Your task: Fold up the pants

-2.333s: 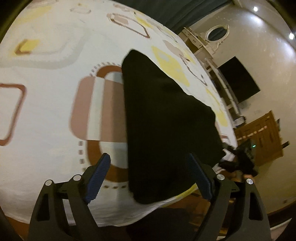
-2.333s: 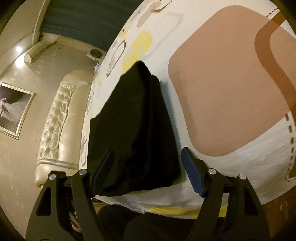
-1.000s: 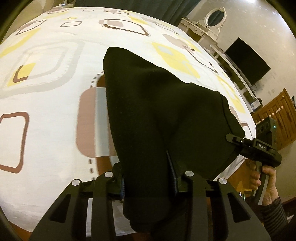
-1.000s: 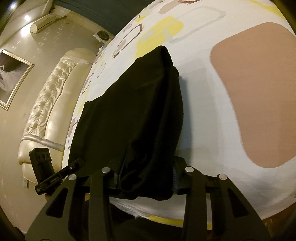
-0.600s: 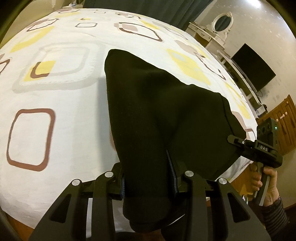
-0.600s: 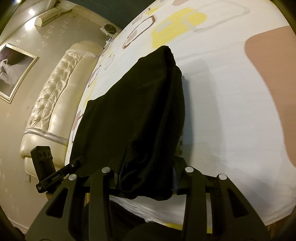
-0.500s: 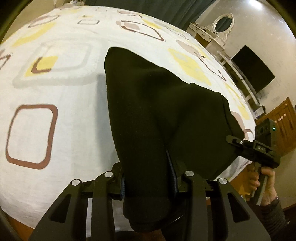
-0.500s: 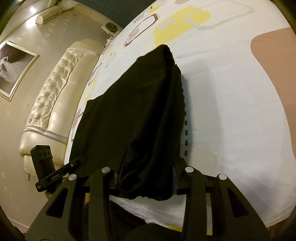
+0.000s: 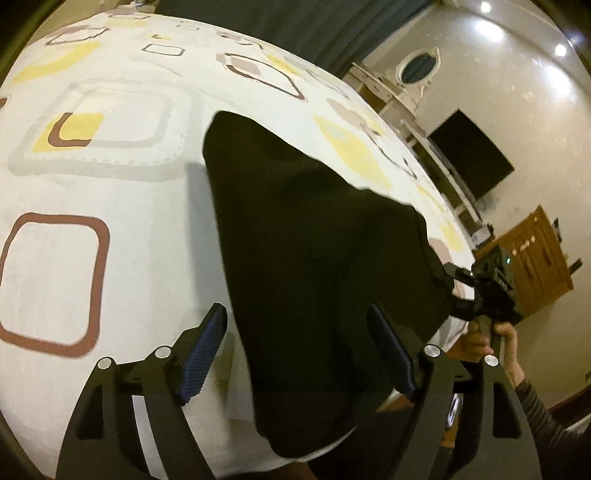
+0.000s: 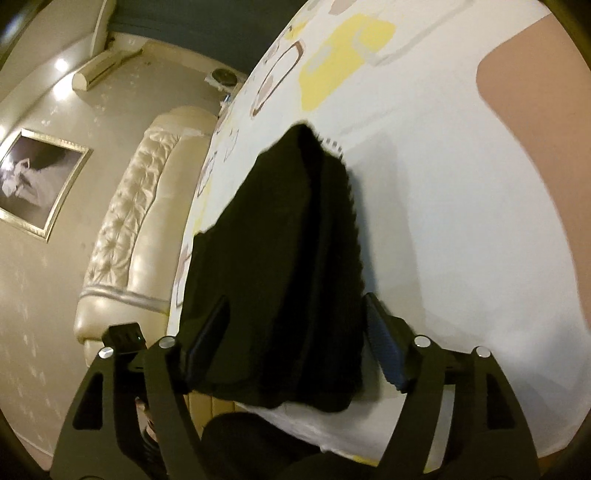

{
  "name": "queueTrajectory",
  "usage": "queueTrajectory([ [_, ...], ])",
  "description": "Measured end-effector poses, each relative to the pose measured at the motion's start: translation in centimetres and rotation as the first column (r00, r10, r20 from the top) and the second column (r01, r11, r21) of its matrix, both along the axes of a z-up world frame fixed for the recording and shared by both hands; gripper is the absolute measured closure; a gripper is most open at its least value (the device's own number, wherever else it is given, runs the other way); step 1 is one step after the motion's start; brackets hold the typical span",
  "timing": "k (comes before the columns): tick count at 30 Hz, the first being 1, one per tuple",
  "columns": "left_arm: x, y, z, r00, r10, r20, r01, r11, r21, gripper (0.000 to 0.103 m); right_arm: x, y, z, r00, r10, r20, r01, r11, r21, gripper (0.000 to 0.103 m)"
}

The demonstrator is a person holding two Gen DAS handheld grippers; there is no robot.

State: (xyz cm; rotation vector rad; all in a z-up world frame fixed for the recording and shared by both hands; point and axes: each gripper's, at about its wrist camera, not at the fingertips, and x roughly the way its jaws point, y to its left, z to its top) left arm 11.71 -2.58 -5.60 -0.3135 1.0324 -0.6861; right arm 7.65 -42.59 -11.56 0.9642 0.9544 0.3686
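Observation:
Black pants (image 9: 314, 251) lie folded on the patterned bedsheet (image 9: 110, 192), their near end draped over the bed's front edge. My left gripper (image 9: 299, 350) straddles that near end with its jaws opening, the blue pads (image 9: 201, 350) clear of the cloth. In the right wrist view the pants (image 10: 280, 266) also lie between the fingers of my right gripper (image 10: 295, 332), whose jaws are opening too, and the right pad (image 10: 384, 354) stands just off the fabric. The right gripper (image 9: 461, 291) also shows in the left wrist view, at the pants' right corner, with a hand on its handle.
A tufted cream headboard (image 10: 125, 236) and a framed picture (image 10: 37, 184) are on the left. A dresser with an oval mirror (image 9: 417, 70), a dark TV screen (image 9: 469, 155) and a wooden cabinet (image 9: 535, 258) line the right wall. A dark curtain (image 9: 277, 22) hangs behind the bed.
Both grippers were shut on the near end of the pants; now both have spread their fingers and let the cloth go. The pants have settled onto the bed.

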Motion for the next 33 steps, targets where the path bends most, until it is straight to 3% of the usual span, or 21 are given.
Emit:
queueTrajectory([
  [8, 4.8, 0.2, -2.9, 0.984, 0.072, -0.162, -0.087, 0.992, -0.089, 0.025, 3.8, 0.1, -1.0, 0.999, 0.04, -0.025, -0.039, 0.999, 0.013, 0.029],
  [10, 5.2, 0.1, -3.3, 0.981, 0.078, -0.179, -0.095, 0.992, -0.089, 0.032, 4.3, 0.4, -1.1, 0.997, 0.068, -0.024, -0.068, 0.998, -0.003, 0.03],
  [11, 5.2, -0.1, -3.3, 0.981, 0.076, -0.177, -0.091, 0.993, -0.077, 0.036, 4.5, 0.7, -1.1, 0.997, 0.08, -0.025, -0.08, 0.997, -0.014, 0.033],
  [13, 5.3, -0.6, -3.1, 0.984, 0.05, -0.169, -0.061, 0.996, -0.061, 0.059, 4.7, 1.1, -1.2, 0.994, 0.102, -0.038, -0.104, 0.993, -0.058, 0.057],
  [17, 4.7, -1.6, -2.0, 0.993, 0.045, -0.105, -0.044, 0.999, 0.018, 0.067, 4.7, 1.8, -1.1, 0.994, 0.104, -0.022, -0.105, 0.993, -0.055, 0.069],
  [22, 5.0, -1.3, -1.0, 0.995, 0.063, -0.072, -0.06, 0.997, 0.046, 0.074, 4.4, 2.2, -0.1, 0.995, 0.101, 0.002, -0.101, 0.992, -0.076, 0.072],
  [33, 5.3, 3.3, -0.5, 0.99, 0.138, -0.043, -0.133, 0.987, 0.093, 0.075, 6.7, 6.4, 0.2, 0.989, 0.145, 0.031, -0.143, 0.988, -0.054, 0.072],
])
